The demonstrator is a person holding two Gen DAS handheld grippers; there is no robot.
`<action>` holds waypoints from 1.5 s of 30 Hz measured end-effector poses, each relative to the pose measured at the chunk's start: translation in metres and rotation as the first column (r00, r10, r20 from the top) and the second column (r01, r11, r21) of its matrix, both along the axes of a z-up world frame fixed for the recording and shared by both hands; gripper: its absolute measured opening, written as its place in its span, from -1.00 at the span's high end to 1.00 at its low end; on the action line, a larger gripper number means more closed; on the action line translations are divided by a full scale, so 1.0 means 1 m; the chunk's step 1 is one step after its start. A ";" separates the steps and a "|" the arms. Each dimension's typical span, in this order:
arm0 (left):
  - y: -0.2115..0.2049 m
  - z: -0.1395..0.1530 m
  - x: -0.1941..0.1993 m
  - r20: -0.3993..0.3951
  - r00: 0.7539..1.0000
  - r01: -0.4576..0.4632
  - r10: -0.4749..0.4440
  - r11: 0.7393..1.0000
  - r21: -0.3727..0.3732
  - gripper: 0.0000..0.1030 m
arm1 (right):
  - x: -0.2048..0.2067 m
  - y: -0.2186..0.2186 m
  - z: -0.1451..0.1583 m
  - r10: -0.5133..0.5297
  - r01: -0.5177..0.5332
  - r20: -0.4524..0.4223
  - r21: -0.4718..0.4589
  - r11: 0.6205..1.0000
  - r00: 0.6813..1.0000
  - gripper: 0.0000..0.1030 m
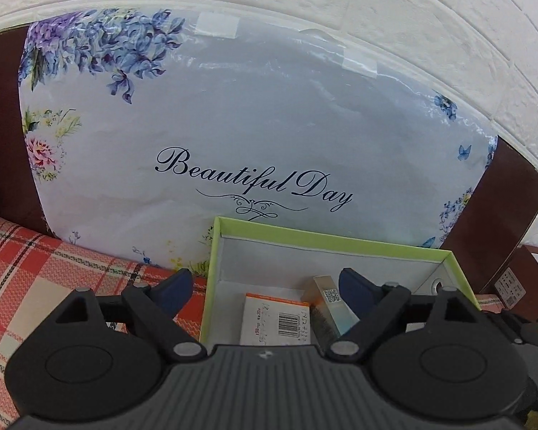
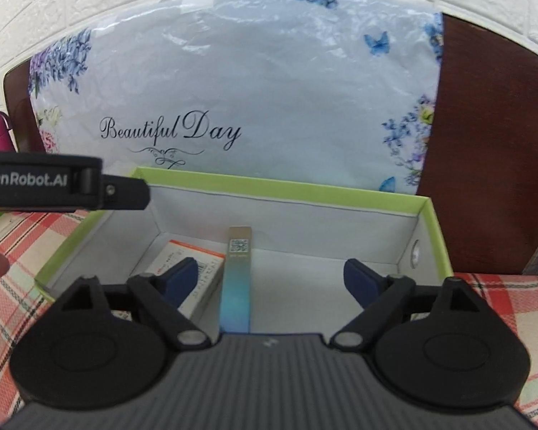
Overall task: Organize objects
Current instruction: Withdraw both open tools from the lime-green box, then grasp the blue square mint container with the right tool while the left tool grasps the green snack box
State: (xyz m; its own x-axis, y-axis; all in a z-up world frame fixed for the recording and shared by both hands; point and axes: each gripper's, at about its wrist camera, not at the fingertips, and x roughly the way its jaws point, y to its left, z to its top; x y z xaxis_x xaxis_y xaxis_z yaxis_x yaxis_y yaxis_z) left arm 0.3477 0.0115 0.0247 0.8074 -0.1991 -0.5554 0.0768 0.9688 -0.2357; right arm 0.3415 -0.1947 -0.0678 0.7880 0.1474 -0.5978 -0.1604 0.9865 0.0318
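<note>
Both my claws gape, holding nothing: left gripper [image 1: 265, 288], right gripper [image 2: 269, 279]. Green-rimmed box [image 2: 287, 188] holds 2 cartons: white carton [image 2: 193, 261], slim carton [image 2: 237, 279].

Soft, even indoor light — glare on the plastic-wrapped pillow [image 1: 233, 114] — fisheye-bent, dark-cornered edges.

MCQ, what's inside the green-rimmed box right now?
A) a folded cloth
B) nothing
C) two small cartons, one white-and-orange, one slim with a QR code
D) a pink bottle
C: the right wrist view shows the white-and-orange carton and the slim QR-coded carton lying side by side on the floor of the green-rimmed box; both grippers are open.
</note>
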 end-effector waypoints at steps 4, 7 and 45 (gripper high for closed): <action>0.000 0.014 -0.021 0.022 1.000 0.000 0.000 1.000 0.007 -0.78 | -0.022 -0.011 0.017 -0.018 0.017 0.026 0.018 1.000 1.000 -0.98; 0.002 0.030 -0.046 0.042 0.999 -0.008 0.008 1.000 -0.007 -0.78 | -0.044 -0.012 0.040 -0.019 0.018 0.062 0.023 1.000 0.998 -1.00; -0.026 -0.072 -0.299 -0.122 0.980 0.167 -0.156 0.983 0.082 -0.78 | -0.344 -0.043 -0.020 -0.114 0.129 0.152 -0.094 0.987 0.982 -0.94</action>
State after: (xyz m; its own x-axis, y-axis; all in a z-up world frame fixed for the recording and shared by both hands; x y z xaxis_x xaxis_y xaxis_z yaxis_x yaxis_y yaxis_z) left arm 0.0484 -0.0144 -0.0469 0.6989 -0.2656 -0.6640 0.2115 0.9637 -0.1629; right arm -0.0021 -0.2378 -0.0880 0.8758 -0.0112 -0.4826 -0.0344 0.9957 -0.0856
